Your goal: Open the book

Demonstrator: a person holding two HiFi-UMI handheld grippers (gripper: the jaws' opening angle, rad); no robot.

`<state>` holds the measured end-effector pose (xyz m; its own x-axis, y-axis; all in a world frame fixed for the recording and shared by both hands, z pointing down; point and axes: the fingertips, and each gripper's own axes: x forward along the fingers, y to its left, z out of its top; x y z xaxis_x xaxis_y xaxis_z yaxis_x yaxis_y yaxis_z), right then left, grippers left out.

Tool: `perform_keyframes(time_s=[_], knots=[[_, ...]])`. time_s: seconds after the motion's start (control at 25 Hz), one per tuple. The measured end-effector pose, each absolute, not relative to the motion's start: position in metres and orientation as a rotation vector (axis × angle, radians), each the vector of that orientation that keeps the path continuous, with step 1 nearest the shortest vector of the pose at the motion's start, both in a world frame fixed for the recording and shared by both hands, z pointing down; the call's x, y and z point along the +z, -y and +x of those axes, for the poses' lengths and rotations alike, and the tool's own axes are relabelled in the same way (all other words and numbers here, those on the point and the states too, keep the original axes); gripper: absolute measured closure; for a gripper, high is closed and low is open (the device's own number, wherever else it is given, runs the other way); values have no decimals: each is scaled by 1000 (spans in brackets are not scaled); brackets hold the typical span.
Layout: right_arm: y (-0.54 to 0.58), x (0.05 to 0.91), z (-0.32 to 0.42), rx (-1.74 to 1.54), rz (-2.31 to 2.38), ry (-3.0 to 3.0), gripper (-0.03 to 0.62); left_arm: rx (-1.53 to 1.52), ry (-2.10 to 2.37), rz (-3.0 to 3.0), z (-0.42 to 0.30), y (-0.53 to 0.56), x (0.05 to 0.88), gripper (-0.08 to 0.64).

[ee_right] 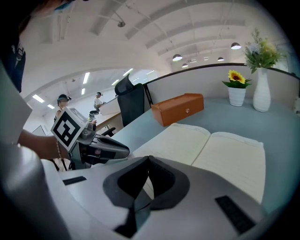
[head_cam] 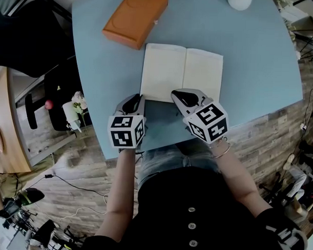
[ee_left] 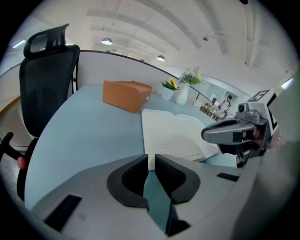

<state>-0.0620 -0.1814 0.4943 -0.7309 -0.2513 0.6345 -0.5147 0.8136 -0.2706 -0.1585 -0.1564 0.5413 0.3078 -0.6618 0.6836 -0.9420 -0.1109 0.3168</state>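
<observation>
The book (head_cam: 181,74) lies open and flat on the blue table (head_cam: 250,74), showing two blank cream pages. My left gripper (head_cam: 138,99) sits at the book's near left corner, jaws shut with nothing between them (ee_left: 150,158). My right gripper (head_cam: 176,93) is over the book's near edge close to the spine, also shut and empty (ee_right: 149,159). The open pages (ee_left: 178,131) spread just beyond the left jaws, and the book (ee_right: 211,154) fills the right gripper view ahead of the jaws. Each gripper shows in the other's view: the right gripper (ee_left: 206,135) and the left gripper (ee_right: 124,151).
An orange box (head_cam: 134,17) lies past the book at the back left. A white vase (head_cam: 239,2) stands at the far table edge; a vase of flowers (ee_right: 261,93) and a sunflower pot (ee_right: 236,93) show there. A black office chair (ee_left: 47,84) stands left of the table.
</observation>
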Motion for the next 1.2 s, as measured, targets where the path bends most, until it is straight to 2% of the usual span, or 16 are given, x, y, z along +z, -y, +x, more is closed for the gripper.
perform_keyframes(time_s=[0.44, 1.2], knots=[[188, 477, -52, 544, 649, 2429, 591, 419, 1447, 1946, -155, 166, 513, 532], [202, 405, -27, 475, 829, 2571, 591, 324, 1286, 2316, -97, 190, 417, 535]])
